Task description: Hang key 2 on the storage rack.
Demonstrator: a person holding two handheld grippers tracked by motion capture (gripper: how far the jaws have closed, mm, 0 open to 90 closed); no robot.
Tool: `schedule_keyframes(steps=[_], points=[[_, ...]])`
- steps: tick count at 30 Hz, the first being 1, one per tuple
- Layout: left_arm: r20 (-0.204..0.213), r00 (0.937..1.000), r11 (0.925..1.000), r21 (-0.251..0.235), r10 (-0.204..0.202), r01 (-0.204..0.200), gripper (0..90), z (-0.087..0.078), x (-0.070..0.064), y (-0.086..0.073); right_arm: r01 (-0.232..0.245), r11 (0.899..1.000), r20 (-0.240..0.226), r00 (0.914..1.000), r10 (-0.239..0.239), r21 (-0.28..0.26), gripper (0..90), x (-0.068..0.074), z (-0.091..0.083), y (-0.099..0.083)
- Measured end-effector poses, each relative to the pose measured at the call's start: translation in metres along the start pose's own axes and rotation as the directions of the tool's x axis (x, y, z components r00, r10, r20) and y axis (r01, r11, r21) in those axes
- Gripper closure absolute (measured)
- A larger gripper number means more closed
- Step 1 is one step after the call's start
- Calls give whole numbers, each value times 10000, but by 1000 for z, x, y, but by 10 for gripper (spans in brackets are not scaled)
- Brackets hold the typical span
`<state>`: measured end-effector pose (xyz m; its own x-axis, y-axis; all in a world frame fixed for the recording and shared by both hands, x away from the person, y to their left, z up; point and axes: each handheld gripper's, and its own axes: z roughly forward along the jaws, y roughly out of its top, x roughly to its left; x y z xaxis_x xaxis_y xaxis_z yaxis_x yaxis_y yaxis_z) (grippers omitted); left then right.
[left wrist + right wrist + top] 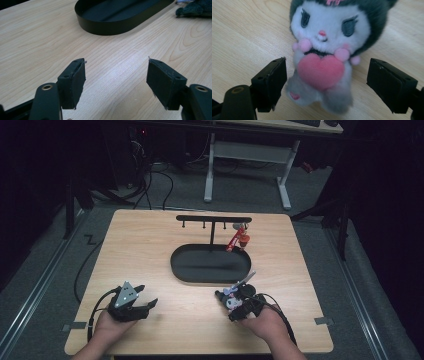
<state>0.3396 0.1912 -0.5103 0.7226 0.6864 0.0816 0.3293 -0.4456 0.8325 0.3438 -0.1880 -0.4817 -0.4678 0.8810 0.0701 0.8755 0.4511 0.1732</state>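
Observation:
A small plush toy (325, 50) with a white face, dark grey hood and pink heart lies face up on the wooden table (150, 245). My right gripper (327, 80) is open, one jaw on each side of the plush's lower body, not touching it. In the high view the plush (230, 298) lies just in front of my right gripper (234, 307), near the front right. My left gripper (116, 80) is open with bare wood between its jaws. From above, the left gripper (146, 298) rests at the front left, pointing right.
A black oval tray (177, 265) sits mid-table, its wall (105, 27) ahead of the left gripper. Behind it stands a black T-shaped hook rack (214, 220) with a red charm (240, 240) hanging at its right end. A pale strap (244, 280) lies by the plush.

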Motion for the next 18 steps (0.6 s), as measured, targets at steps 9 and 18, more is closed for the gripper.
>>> schedule_keyframes(steps=[9,18], points=[[80,9999,9999,7,147,-147,339,-3,-4,-1,54,10000,-8,10000,-54,-64,462,-1,1,5],[118,9994,9994,134,318,-320,340,2,-7,0,192,9995,194,9996,-187,-244,478,-7,-24,8]])
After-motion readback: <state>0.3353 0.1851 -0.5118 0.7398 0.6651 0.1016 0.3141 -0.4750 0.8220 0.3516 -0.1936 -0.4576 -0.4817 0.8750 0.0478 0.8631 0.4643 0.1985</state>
